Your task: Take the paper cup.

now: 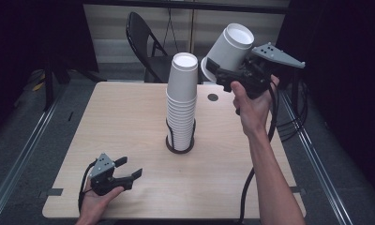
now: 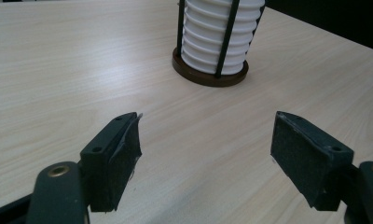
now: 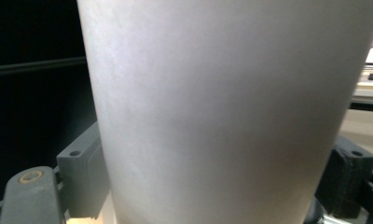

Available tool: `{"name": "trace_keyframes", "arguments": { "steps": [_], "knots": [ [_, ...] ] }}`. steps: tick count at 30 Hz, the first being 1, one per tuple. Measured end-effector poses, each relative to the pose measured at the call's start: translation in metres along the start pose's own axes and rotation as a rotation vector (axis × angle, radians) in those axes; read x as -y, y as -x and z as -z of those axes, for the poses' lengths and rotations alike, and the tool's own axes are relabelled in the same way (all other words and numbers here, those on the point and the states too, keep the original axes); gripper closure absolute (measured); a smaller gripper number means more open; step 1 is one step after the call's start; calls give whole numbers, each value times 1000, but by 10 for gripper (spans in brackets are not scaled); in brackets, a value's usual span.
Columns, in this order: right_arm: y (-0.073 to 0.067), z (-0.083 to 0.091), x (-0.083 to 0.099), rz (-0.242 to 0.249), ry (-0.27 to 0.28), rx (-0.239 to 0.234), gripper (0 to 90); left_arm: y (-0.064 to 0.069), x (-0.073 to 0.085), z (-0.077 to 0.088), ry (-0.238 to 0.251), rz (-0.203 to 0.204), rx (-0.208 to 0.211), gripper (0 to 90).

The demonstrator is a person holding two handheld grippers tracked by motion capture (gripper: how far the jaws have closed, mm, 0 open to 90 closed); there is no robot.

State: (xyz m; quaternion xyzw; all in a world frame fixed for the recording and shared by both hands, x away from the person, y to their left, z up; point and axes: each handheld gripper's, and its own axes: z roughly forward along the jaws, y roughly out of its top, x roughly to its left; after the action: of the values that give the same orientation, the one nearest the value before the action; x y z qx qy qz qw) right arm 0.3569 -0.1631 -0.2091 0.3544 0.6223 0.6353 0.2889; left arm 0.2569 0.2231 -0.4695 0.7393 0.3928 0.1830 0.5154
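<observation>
Right claw: my right gripper is up in the air, jaws pinching a single white paper cup across its side wall, the cup tilted with its closed base toward the ceiling.
Just below and left of it: the stack of cups stands in a dark wire holder mid-table.
Handling: I'd call this cup light, thin and easy to crush, so a gentle squeeze low on the wall, near the stiffer rim, is the place.
Left claw: my left gripper is spread wide, holding nothing, low over the table.
View gap: the right gripper view gives me cup wall between the pads, probably undented, though it's too close to be sure; the high view supplies the tilt.
</observation>
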Motion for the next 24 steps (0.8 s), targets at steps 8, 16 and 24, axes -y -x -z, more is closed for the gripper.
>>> {"name": "trace_keyframes", "arguments": {
  "steps": [8,16,24],
  "knots": [
    [7,9,20,-5,-46,18,142,8,-8,-2,-2,-31,32,235],
    [9,20,42,-20,-87,17,144,15,-17,-9,-14,-65,54,236],
    [12,32,72,-68,-117,11,146,17,-42,-15,33,-85,44,239]
  ]
}}
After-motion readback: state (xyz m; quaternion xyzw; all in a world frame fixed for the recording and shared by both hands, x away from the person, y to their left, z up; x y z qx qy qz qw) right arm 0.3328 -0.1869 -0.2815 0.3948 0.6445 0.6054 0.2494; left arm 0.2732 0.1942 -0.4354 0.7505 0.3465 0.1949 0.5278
